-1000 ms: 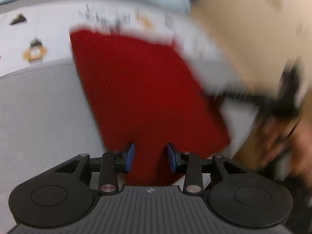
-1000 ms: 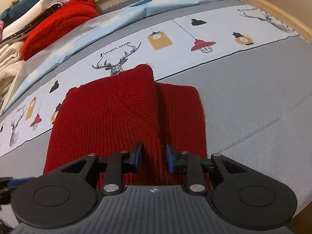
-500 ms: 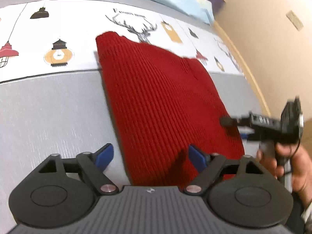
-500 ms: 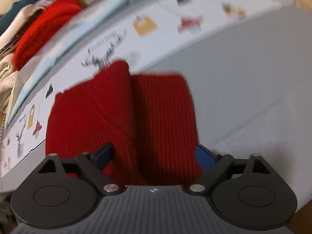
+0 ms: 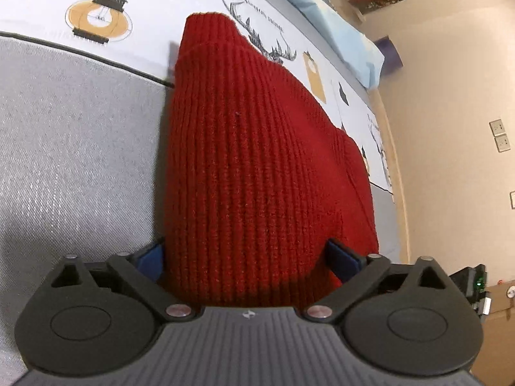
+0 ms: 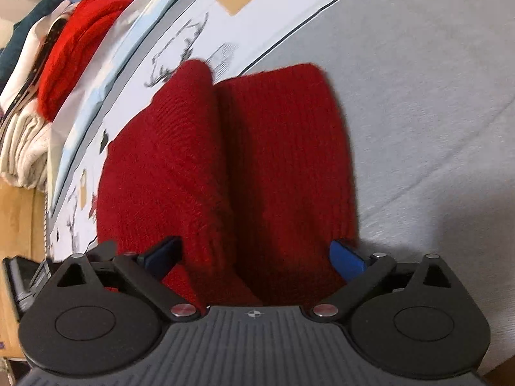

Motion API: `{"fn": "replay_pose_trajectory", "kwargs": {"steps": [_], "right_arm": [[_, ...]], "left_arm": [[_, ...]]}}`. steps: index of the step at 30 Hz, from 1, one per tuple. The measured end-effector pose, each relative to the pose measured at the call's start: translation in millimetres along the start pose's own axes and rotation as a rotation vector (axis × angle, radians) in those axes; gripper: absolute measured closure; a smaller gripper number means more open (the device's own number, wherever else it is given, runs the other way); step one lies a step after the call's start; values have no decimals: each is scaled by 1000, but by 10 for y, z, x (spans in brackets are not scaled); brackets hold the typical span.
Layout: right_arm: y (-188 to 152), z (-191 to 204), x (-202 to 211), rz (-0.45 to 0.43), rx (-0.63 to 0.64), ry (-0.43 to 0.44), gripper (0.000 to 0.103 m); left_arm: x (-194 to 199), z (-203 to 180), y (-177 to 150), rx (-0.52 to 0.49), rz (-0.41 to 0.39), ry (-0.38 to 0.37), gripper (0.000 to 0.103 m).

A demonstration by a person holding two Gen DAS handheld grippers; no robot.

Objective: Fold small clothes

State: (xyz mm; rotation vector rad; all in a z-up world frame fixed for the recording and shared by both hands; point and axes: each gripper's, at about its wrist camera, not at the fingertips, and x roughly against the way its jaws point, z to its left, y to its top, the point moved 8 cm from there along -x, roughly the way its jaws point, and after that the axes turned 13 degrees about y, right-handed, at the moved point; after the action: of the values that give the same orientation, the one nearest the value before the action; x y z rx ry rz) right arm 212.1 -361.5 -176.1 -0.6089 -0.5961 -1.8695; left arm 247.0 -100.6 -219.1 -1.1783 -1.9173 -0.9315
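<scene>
On the bed cover, printed beside a deer head past the far end of the garment, the words "Fashion Home" can be read in the left wrist view.

The left hand-held gripper has its blue pads spread wide, and the near end of the red knitted garment lies between them; the pads do not press it. The right hand-held gripper is spread wide too, over the near edge of the same garment, which is folded lengthwise with a seam-like crease in the middle. It lies flat, partly on the grey area of the cover and partly on the white printed band with lamps.

Far left in the right wrist view, a pile of clothes with a bright red piece on top lies at the bed edge. Nothing lies on the garment.
</scene>
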Motion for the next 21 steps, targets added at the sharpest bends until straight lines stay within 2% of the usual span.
{"fn": "replay_pose_trajectory", "kwargs": {"steps": [1,2,4,8,12,16,19,21], "right_arm": [[-15,32,-14,2,11,-3,13],[-25,64,-25,2,19,-3,23],[-19,148,-9,-15,43,-3,32],[-51,351,0,-38,79,20,57],[-94,704,-243,-44,118,70,61],[-145,1103,-604,-35,151,123,65],[-199,1451,-862,-38,191,173,66],[-229,1658,-998,-35,238,188,66]], "left_arm": [[44,-17,18,-14,-20,18,20],[115,-23,35,-29,-42,30,29],[286,-111,99,-102,-101,66,35],[710,-178,210,-238,-227,139,36],[1147,35,415,-254,-308,177,38],[1531,469,632,-232,-356,233,38],[1757,783,758,-203,-370,266,38],[1836,1007,819,-181,-352,279,36]]}}
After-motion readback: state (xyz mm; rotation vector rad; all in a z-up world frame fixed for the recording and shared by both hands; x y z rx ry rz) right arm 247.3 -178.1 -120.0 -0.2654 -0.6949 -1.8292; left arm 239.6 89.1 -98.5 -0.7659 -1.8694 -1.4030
